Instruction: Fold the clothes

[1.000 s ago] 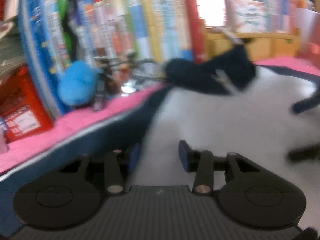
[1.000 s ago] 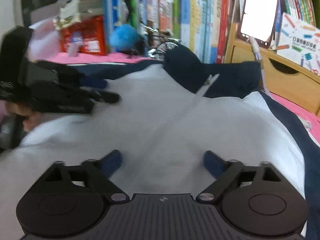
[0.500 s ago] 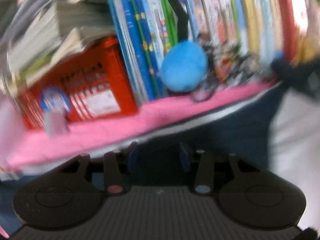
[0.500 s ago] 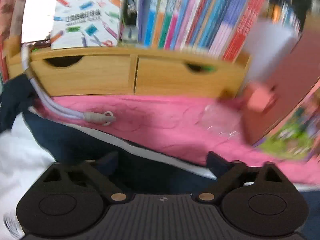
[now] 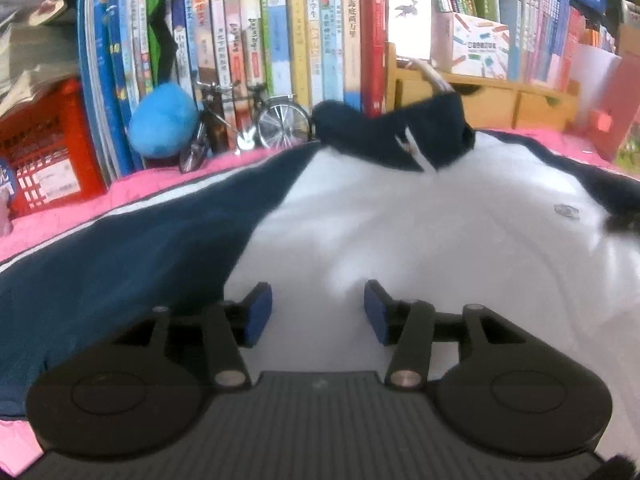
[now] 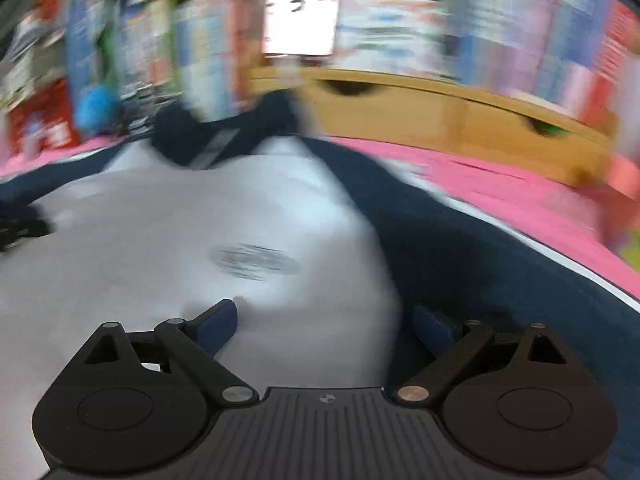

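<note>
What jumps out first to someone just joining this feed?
A white shirt with navy sleeves lies spread over a pink cover, filling the middle. Behind it stands a packed row of books, with a blue ball and a toy bicycle in front.

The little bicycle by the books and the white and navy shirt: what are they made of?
The small model bicycle looks like metal: its spoked wheel has a shiny silver glint, though painted plastic is possible. The white and navy shirt looks like soft matte knit cloth, likely cotton or a blend, since it lies in gentle wrinkles on the pink cover.
</note>
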{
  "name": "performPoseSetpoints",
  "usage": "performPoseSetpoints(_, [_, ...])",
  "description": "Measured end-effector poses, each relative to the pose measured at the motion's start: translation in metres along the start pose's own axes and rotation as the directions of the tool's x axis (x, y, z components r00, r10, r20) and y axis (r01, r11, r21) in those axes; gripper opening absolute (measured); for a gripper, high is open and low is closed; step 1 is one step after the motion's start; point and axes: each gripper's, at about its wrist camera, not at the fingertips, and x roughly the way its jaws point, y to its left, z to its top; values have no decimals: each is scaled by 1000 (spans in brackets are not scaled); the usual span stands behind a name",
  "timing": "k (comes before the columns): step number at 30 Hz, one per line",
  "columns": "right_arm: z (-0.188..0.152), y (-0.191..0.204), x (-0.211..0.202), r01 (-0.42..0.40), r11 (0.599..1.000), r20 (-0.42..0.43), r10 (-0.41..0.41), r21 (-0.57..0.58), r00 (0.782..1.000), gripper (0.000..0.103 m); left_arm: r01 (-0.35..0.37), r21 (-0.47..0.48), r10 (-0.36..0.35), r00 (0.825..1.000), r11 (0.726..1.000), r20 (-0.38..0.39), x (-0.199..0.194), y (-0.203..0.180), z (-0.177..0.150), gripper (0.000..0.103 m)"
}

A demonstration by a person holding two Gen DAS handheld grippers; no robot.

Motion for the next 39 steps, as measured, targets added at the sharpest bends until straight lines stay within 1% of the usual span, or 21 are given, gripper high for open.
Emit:
performPoseSetpoints(2, [-7, -51, 4, 98, 991, 4, -99, 87, 995, 97, -13, 14, 13, 1000, 1000, 2, 1, -2, 1, 53])
performPoseSetpoints(3, [-10, -76, 5, 140, 981, -1, -142, 132, 990, 103, -22, 25, 22, 1000, 999, 4, 2, -3, 2, 53])
performPoseSetpoints(4, [-11, -101, 4, 225, 957, -17, -226, 183, 974, 102, -30, 36, 30, 1000, 999, 6, 3, -3, 2, 53])
performPoseSetpoints(6, [-12, -152, 0, 400, 873, -65, -398, 279, 915, 100, -41, 47, 41, 999, 998, 8, 5, -3, 4, 55])
performPoseSetpoints(7, [-12, -169, -5, 503, 809, -93, -500, 303, 861, 95, -44, 47, 43, 999, 998, 8, 6, -2, 4, 55])
performPoseSetpoints(8, [-14, -180, -15, 551, 774, -95, -551, 311, 829, 92, -44, 44, 44, 999, 998, 7, 6, -1, 4, 57])
performPoseSetpoints(11, [-30, -198, -59, 479, 785, -4, -519, 394, 855, 94, -41, 32, 40, 999, 999, 4, 6, 0, 4, 58])
performPoseSetpoints(12, [-37, -200, -73, 473, 772, 14, -528, 425, 849, 95, -39, 29, 39, 999, 999, 4, 5, 0, 4, 58])
performPoseSetpoints(14, [-52, -213, -102, 478, 718, 32, -570, 506, 821, 99, -38, 27, 38, 999, 999, 3, 5, 0, 4, 58])
performPoseSetpoints(16, [-67, -228, -127, 487, 640, 6, -609, 594, 793, 102, -39, 27, 39, 999, 999, 3, 5, -1, 4, 58])
performPoseSetpoints(19, [-86, -257, -139, 484, 543, -93, -595, 686, 798, 103, -42, 30, 42, 999, 999, 4, 5, -2, 4, 58])
performPoseSetpoints(21, [-93, -273, -131, 474, 530, -153, -538, 703, 829, 103, -46, 33, 46, 999, 998, 5, 5, -2, 4, 58])
performPoseSetpoints(23, [-93, -279, -120, 433, 549, -138, -496, 715, 857, 93, -51, 37, 51, 999, 998, 6, 4, -3, 4, 58])
performPoseSetpoints(24, [-93, -282, -114, 411, 558, -128, -475, 721, 870, 77, -53, 38, 53, 999, 998, 6, 4, -4, 4, 59])
performPoseSetpoints(25, [-90, -282, -112, 419, 569, -121, -487, 707, 865, 54, -56, 40, 56, 998, 998, 7, 4, -4, 4, 59])
performPoseSetpoints(26, [-87, -282, -110, 432, 580, -114, -503, 691, 857, 46, -59, 41, 58, 998, 997, 7, 4, -4, 4, 59])
performPoseSetpoints(28, [-81, -282, -107, 459, 600, -99, -534, 656, 840, 41, -64, 43, 64, 998, 997, 8, 4, -5, 4, 60])
performPoseSetpoints(35, [-58, -280, -95, 551, 648, -32, -632, 526, 774, 56, -80, 49, 79, 997, 996, 10, 4, -5, 4, 62])
performPoseSetpoints(36, [-55, -280, -94, 565, 652, -21, -645, 506, 764, 63, -80, 49, 80, 997, 996, 10, 4, -5, 4, 62])
performPoseSetpoints(37, [-52, -279, -92, 578, 656, -10, -657, 486, 754, 81, -79, 49, 79, 997, 996, 10, 5, -4, 4, 62])
performPoseSetpoints(39, [-49, -273, -93, 606, 659, 13, -682, 446, 731, 101, -79, 48, 78, 997, 996, 10, 5, -4, 4, 62])
